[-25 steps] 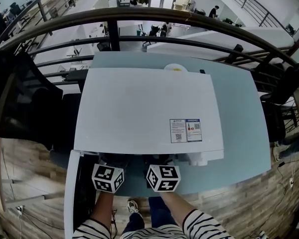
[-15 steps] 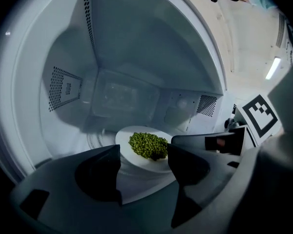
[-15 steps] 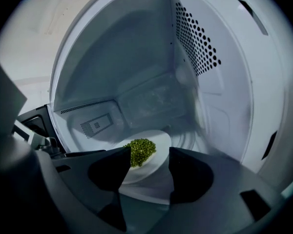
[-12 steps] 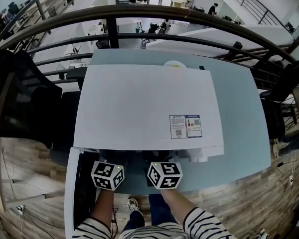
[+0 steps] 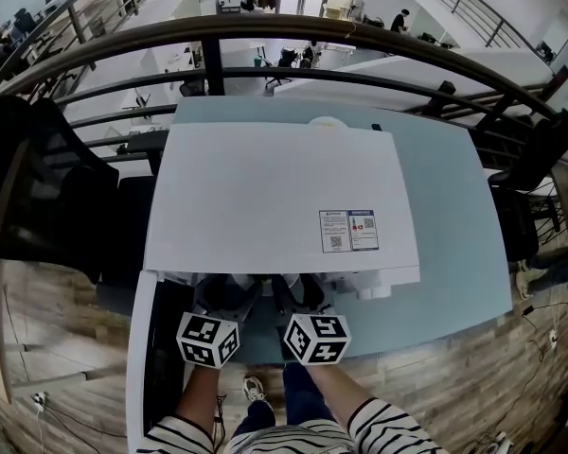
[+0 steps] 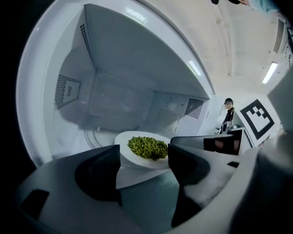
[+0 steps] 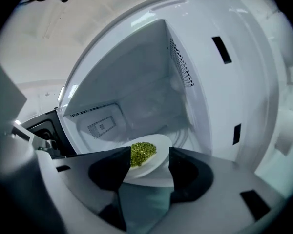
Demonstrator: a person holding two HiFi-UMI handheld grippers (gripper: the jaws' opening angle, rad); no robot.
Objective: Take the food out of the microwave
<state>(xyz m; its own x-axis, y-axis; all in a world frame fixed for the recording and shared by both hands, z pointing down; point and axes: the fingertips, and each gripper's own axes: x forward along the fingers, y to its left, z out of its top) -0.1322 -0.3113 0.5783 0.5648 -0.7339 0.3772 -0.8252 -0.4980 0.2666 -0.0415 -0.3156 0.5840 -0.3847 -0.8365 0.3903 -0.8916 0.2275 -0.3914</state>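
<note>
While my two grippers sit at the one open microwave (image 5: 265, 197), I count one plate (image 6: 132, 157) bearing one heap of peas (image 6: 147, 146). It lies flat on the cavity floor and is round, with no long axis. Left gripper (image 6: 144, 154) and right gripper (image 7: 149, 156): jaws spread, framing the plate. Only the gripper views show the cavity.

microwave (image 5: 275, 197) on table (image 5: 454, 253) | door (image 5: 139, 367) open | left gripper (image 5: 222, 303), right gripper (image 5: 303, 301) at its mouth
</note>
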